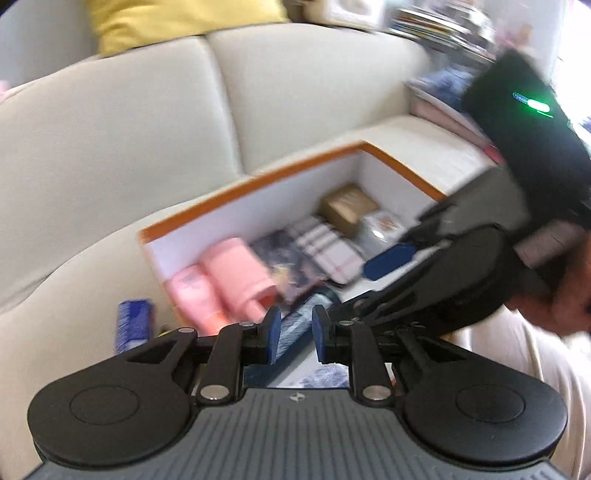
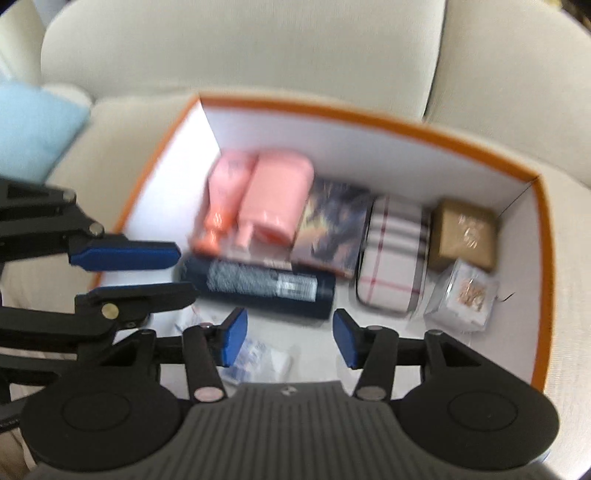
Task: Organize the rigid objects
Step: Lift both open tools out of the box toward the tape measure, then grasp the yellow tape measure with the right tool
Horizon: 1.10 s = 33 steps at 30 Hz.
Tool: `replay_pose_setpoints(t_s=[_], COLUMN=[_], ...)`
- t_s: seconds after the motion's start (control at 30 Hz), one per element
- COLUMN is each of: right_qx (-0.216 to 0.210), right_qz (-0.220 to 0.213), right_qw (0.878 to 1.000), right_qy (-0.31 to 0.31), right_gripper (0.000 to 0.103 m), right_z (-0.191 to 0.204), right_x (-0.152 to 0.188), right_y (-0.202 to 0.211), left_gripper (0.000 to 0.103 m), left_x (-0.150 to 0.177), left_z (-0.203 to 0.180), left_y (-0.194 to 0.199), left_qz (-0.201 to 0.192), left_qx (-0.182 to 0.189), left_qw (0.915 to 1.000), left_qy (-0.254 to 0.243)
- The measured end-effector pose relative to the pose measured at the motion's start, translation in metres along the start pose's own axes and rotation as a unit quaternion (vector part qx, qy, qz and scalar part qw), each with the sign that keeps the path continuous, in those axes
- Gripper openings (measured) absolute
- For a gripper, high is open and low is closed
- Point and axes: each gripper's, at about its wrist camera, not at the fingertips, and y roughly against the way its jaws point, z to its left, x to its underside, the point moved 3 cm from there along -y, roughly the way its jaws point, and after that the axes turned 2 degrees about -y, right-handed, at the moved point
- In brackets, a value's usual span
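Note:
An orange-rimmed white box [image 2: 388, 122] sits on a cream sofa; it also shows in the left wrist view [image 1: 258, 177]. Inside lie a pink bottle [image 2: 273, 199], a pink tube [image 2: 225, 192], a dark cylinder [image 2: 258, 284], a dark patterned box [image 2: 332, 225], a plaid case [image 2: 395, 258], a gold box [image 2: 465, 236] and a clear packet [image 2: 461, 295]. My right gripper [image 2: 290, 343] is open and empty above the box's near side. My left gripper [image 1: 294, 336] is open and empty at the box's left end, seen from the right wrist [image 2: 184, 271].
A blue packet [image 1: 133, 325] lies on the sofa outside the box. A light blue cushion [image 2: 33, 129] and a yellow cushion [image 1: 177, 22] rest on the sofa. Folded cloths [image 1: 443, 96] are stacked at the far end. Small white packets [image 2: 258, 358] lie on the box floor.

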Motion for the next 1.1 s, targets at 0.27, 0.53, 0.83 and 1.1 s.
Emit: replay_pose_setpoints(t_s=[0.27, 0.53, 0.83, 1.1], right_qx=[-0.004, -0.008, -0.017, -0.02], right_qz=[-0.093, -0.115, -0.1, -0.066], right_qw=[0.994, 0.992, 0.981, 0.95], right_qy=[-0.057, 0.048, 0.165, 0.305], right_gripper=[0.052, 0.051, 0.049, 0.048], right_z=[0.028, 0.085, 0.134, 0.16], right_x=[-0.007, -0.022, -0.046, -0.062], right_y=[0.026, 0.02, -0.004, -0.022], left_gripper=[0.024, 0.024, 0.024, 0.024], left_x=[0.011, 0.038, 0.065, 0.07], left_z=[0.035, 0.074, 0.114, 0.137], left_y=[0.035, 0.05, 0.05, 0.026], left_qz=[-0.025, -0.016, 0.002, 0.021], left_qx=[-0.058, -0.066, -0.059, -0.02], left_qw=[0.994, 0.9884, 0.9857, 0.9914], left_qy=[0.089, 0.136, 0.158, 0.128])
